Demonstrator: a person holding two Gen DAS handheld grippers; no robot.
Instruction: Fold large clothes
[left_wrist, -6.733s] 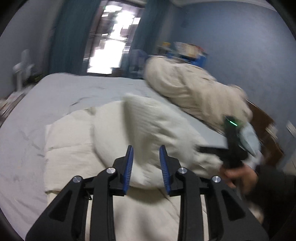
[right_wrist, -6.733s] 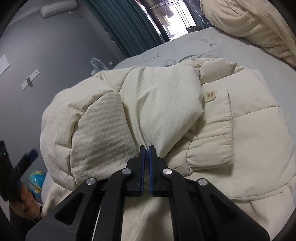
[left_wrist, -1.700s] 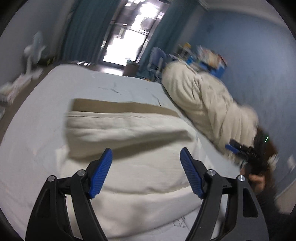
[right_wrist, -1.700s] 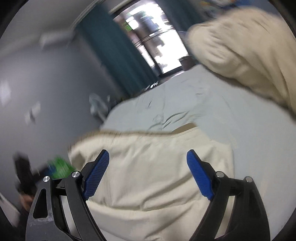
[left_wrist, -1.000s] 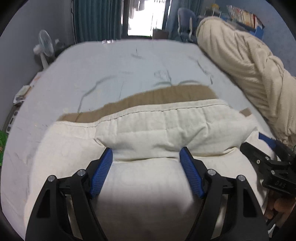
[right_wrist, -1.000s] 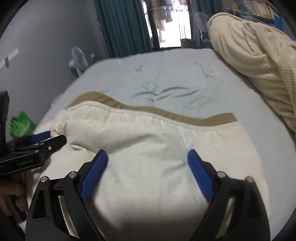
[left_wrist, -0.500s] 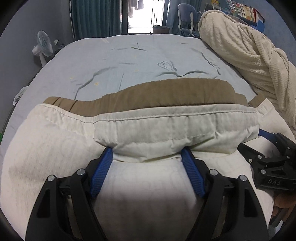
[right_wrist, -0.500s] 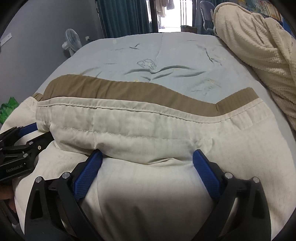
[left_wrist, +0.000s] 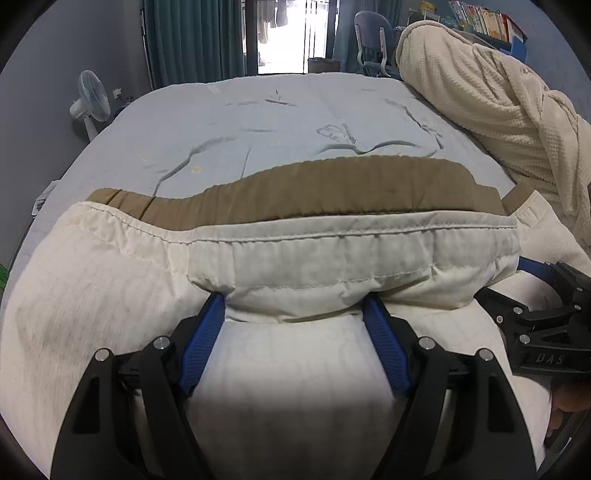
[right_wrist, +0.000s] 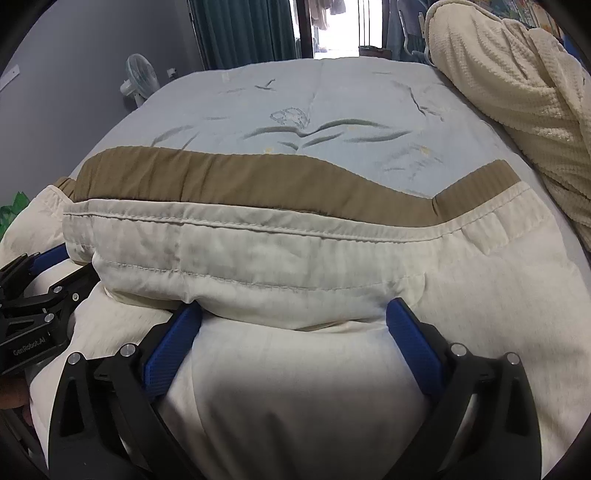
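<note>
A cream padded jacket (left_wrist: 332, 258) lies folded on the bed, a brown lining band (left_wrist: 314, 192) showing along its far edge. My left gripper (left_wrist: 293, 306) stands open and low on the jacket. A puffed bulge of fabric fills the space between its blue pads, and the tips sit under the stitched hem. In the right wrist view the same jacket (right_wrist: 258, 251) and brown band (right_wrist: 221, 177) show. My right gripper (right_wrist: 295, 306) is wide open in the same way, its tips tucked under the hem. Each gripper appears in the other's view: right gripper (left_wrist: 535, 295), left gripper (right_wrist: 37, 280).
The pale blue bed sheet (left_wrist: 277, 122) stretches beyond the jacket. A heaped cream waffle blanket (left_wrist: 480, 103) lies along the bed's right side. A white fan (left_wrist: 92, 99) stands off the bed at the left, with teal curtains and a bright doorway behind.
Since a second ago both grippers have sunk onto the folded jacket, and their tips now sit under the hem. The right jaws stand slightly wider. Several seconds back the right gripper was shut on the fabric.
</note>
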